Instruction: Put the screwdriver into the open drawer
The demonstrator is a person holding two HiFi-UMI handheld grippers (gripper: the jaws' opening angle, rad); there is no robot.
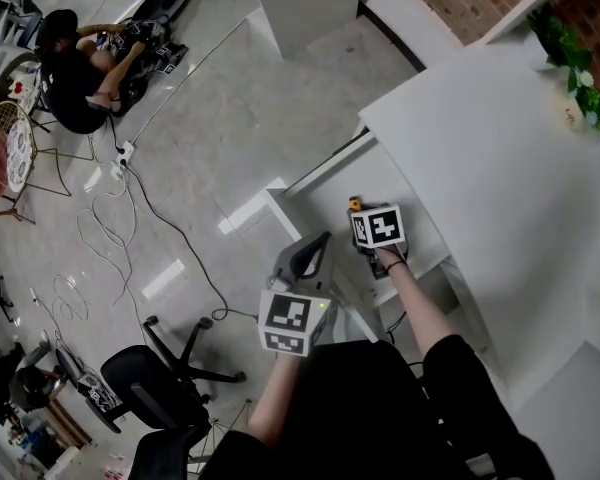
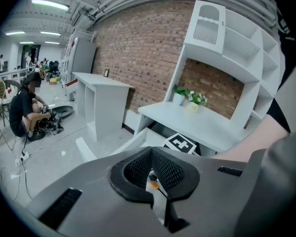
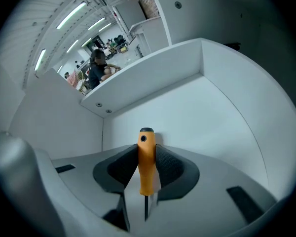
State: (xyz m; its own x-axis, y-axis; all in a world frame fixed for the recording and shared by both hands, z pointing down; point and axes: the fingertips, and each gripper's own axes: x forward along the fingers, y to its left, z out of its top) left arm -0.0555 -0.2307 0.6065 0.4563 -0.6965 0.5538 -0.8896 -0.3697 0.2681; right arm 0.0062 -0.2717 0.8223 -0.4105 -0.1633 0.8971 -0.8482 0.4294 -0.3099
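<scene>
- Screwdriver [image 3: 146, 162], orange handle with a black end cap: pinched between the pads of the right gripper [image 3: 147, 154], handle end pointing away from the camera and the dark shaft running back between the jaws.
- In the right gripper view we see the handle inside the open drawer [image 3: 207, 107], over its white floor and near the corner where two drawer walls meet. We cannot tell whether the cap touches the floor.
- In the head view we see only the orange tip of the screwdriver [image 1: 355, 204], just past the marker cube of the right gripper [image 1: 365, 218]. It is over the drawer [image 1: 325, 183], which stands pulled out from the front edge of the white desk [image 1: 500, 168].
- Left gripper [image 2: 151, 152]: jaws pressed together at the tips with nothing between them. It is just outside the drawer's near side and is also seen in the head view [image 1: 310, 256].
- Background: a potted plant [image 1: 578, 68] at the desk's far edge, an office chair [image 1: 160, 378] on the floor, and a person [image 1: 75, 83] sitting on the floor well apart from the desk.
</scene>
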